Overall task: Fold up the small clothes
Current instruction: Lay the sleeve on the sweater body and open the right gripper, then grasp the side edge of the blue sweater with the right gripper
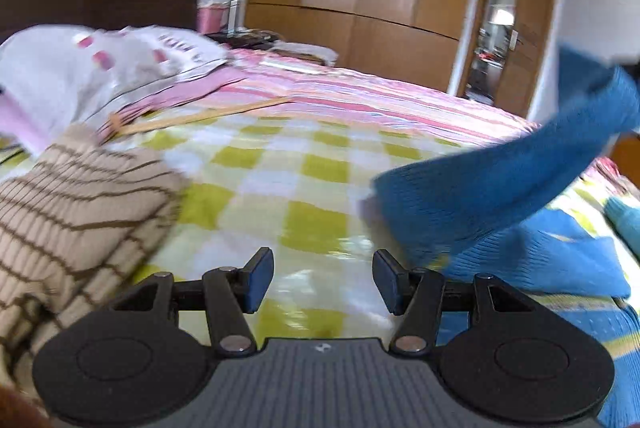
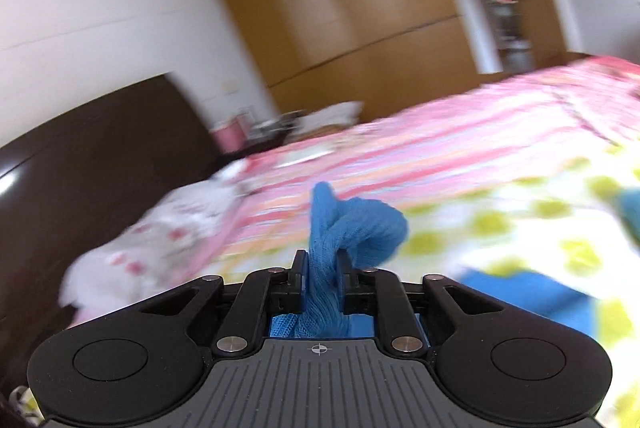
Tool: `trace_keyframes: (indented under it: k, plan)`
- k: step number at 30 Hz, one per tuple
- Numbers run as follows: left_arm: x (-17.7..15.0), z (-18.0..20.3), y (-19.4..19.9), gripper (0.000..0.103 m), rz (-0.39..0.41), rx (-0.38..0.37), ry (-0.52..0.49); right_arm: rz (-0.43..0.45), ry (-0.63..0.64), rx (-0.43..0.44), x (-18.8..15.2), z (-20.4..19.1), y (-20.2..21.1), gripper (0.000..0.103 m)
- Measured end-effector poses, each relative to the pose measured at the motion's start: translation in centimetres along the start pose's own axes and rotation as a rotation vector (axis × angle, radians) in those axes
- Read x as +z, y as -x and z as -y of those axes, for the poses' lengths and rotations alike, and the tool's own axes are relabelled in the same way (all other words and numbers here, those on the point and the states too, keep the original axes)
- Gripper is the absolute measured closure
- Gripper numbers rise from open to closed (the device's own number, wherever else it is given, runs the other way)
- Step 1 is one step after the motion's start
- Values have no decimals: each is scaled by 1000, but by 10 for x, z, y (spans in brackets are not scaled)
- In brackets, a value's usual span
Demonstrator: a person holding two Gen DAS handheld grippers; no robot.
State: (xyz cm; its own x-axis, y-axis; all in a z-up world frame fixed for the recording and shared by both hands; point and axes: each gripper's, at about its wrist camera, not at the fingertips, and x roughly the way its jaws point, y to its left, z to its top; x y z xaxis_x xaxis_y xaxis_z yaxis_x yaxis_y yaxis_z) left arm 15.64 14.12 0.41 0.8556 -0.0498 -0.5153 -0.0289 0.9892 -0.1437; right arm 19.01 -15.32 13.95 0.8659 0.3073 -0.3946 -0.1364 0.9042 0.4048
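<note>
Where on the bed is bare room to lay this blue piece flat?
Free: the green-checked cover between the striped beige knit and the blue sweater, ahead of the open left claw. Crowded: the left edge, and by the pillow.

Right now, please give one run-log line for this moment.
left claw: open, empty | right claw: shut on blue knit garment | garment: partly lifted off bed
</note>
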Motion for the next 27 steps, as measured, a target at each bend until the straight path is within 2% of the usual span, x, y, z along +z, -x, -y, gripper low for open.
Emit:
trace_keyframes:
  k: [4,8,12,14,18,22,27]
  plan:
    - [-2,36,0,43,-1,-9,-90,-84,-75,-135,-26,52,-3,76]
    - [-2,62,-8,43,-22,-15,-151,-103,-118,-172,-43,91,-1,65]
    - [1,84,-14,43,-26,-6,-226,-74,5,-203,-54,114,5,65]
    - [4,91,-17,43,-22,-2,-263,-102,107,-204,-57,125,-1,65]
    - [8,100,-21,43,-20,12,-295,-168,226,-155,-53,139,-28,64]
    - [9,102,-26,43,-28,18,-270,-245,333,-78,-40,136,-65,59]
    - [1,110,-36,43,-35,28,-284,-400,425,-2,-38,130,-99,57]
